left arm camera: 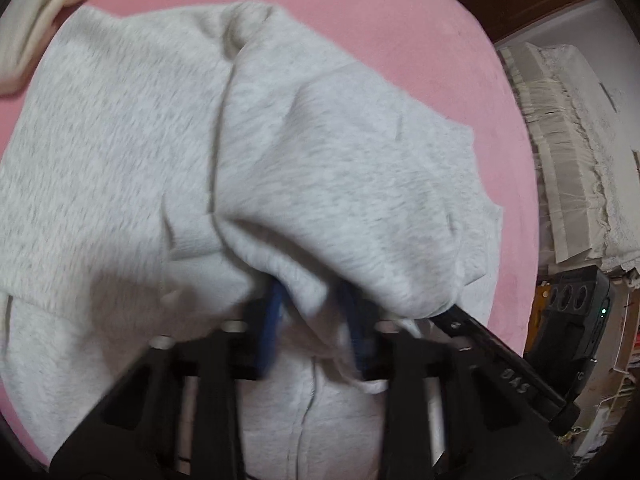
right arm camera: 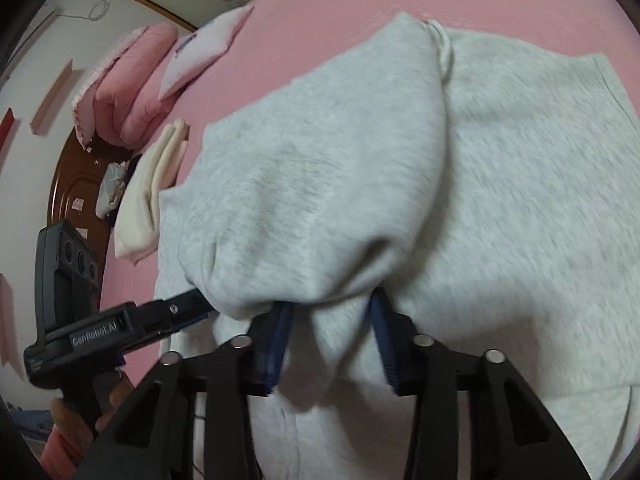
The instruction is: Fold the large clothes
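1. One pink bed surface [left arm camera: 360,20]: fills most of both views and carries everything else; bare pink visible beyond and beside the garment.
2. Light grey sweatshirt [left arm camera: 120,140]: lies on the pink surface, partly flat and partly raised. Flat on the left side of the left wrist view, flat on the right side of the right wrist view [right arm camera: 520,200]. Between those flats, a thick fold lifted into a hump, draped over the fingers of both tools. Blurred in places. A lengthwise seam runs down the part nearest the left camera.
3. Lace-edged white cover [left arm camera: 568,160]: off the bed at the right edge of the left wrist view, well apart from the garment.
4. Folded pink quilt [right arm camera: 136,84]: at the far bed edge, with a white pillow [right arm camera: 208,48] leaning against it.
5. Left gripper [left arm camera: 314,304]: blue fingers apart where visible, tips buried under the hump; cannot tell whether pinching cloth. Seen from the right camera as a black body reaching in under the fold.
6. Right gripper [right arm camera: 332,304]: same posture, blue fingers apart with a pleat of fabric hanging between, tips hidden; grip impossible to judge.
7. Folded cream cloth [right arm camera: 152,196]: on the pink surface, just beside the sweatshirt's edge.
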Motion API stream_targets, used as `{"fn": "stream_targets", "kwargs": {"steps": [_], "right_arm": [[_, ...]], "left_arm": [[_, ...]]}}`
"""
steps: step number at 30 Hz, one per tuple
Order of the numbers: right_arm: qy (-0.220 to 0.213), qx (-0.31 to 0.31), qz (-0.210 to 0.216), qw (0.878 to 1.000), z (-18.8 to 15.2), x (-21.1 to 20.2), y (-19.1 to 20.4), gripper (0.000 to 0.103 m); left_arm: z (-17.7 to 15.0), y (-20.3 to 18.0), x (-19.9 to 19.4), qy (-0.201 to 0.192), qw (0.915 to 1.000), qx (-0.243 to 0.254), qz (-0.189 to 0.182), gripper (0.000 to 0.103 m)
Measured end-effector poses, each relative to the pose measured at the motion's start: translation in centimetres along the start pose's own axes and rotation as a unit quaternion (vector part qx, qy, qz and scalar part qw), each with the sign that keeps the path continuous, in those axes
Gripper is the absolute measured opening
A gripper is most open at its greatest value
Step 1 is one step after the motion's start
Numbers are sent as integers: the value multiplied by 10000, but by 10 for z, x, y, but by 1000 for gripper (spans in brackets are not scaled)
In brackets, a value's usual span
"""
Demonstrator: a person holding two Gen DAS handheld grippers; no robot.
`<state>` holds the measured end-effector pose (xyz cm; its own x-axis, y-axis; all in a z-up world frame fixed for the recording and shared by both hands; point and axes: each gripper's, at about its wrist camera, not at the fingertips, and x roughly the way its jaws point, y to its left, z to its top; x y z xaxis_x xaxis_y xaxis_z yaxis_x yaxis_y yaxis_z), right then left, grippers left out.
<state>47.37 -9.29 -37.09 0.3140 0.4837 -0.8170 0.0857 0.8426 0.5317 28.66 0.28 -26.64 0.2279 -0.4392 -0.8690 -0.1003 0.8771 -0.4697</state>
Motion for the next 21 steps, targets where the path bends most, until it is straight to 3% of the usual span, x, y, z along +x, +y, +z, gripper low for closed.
{"fn": "stream_targets", "kwargs": {"steps": [2,9,11,12,13,15,18,21], "right_arm": [[-177,-98,-156,9997,3,-3,7,15],[-599,303,-177,9976,0,-60,20,11],[-518,456,-212,9974,-5,-69,20,11],[-459,593,-427,9963,-8,-70,16,3],[-428,776,-851,9924,-13,-74,7,2],[-299,1201,-1249,9844,-22,-73,-17,2],[-383,1619,-1033,9806,-28,-80,-38,2],[-582,1401,-919,9841,-20,-92,-30,2]], "left_arm": [[6,-14,-4,-167,9999,6,15,7],[16,-34,-37,-597,9981,-144,-76,4],[14,-34,-45,-593,9981,-124,90,4],[12,-29,-48,-637,9974,-26,338,4],[13,-25,-53,-635,9969,33,462,4],[11,-12,-50,-361,9987,-151,320,4],[8,2,-46,-191,9991,-376,107,5],[3,-3,-47,-128,9991,-179,364,5]]}}
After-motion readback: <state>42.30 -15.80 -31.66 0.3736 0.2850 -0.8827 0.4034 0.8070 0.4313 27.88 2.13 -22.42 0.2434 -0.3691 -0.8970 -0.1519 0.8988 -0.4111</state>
